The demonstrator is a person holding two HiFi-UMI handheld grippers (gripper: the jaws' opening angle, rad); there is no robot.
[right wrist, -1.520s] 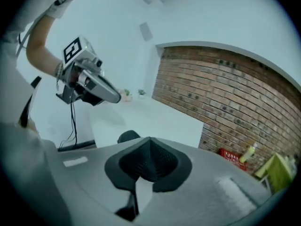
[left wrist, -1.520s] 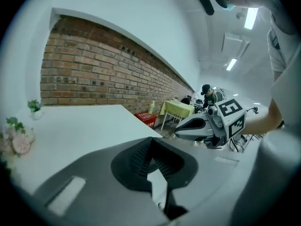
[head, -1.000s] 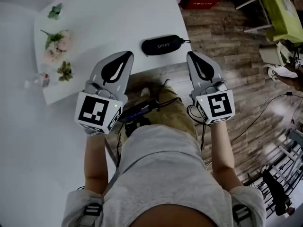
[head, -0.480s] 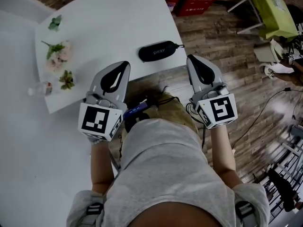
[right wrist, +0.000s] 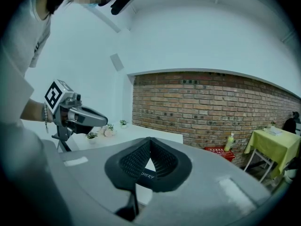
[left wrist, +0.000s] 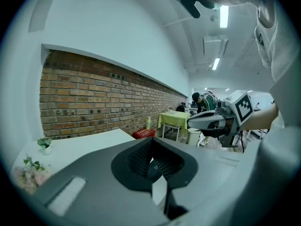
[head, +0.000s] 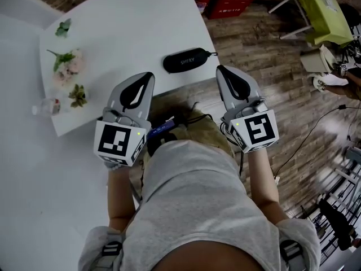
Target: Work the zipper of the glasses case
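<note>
Approach step: the left tool [head: 148, 75] and right tool [head: 220, 69], both shut and empty, hover just below the black glasses case [head: 186, 60] at upper centre near the desk [head: 130, 21] edge; next they likely must open, pin it and pinch the zipper pull [head: 213, 53].

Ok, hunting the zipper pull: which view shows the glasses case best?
Head view: the whole glasses case lies on the table. Right gripper view catches only a lettered strip; left gripper view, almost nothing.

White table [head: 130, 27], black glasses case [head: 186, 60] near its front edge, pink flowers [head: 67, 62] at left, small bottle [head: 48, 106] beside them
</note>
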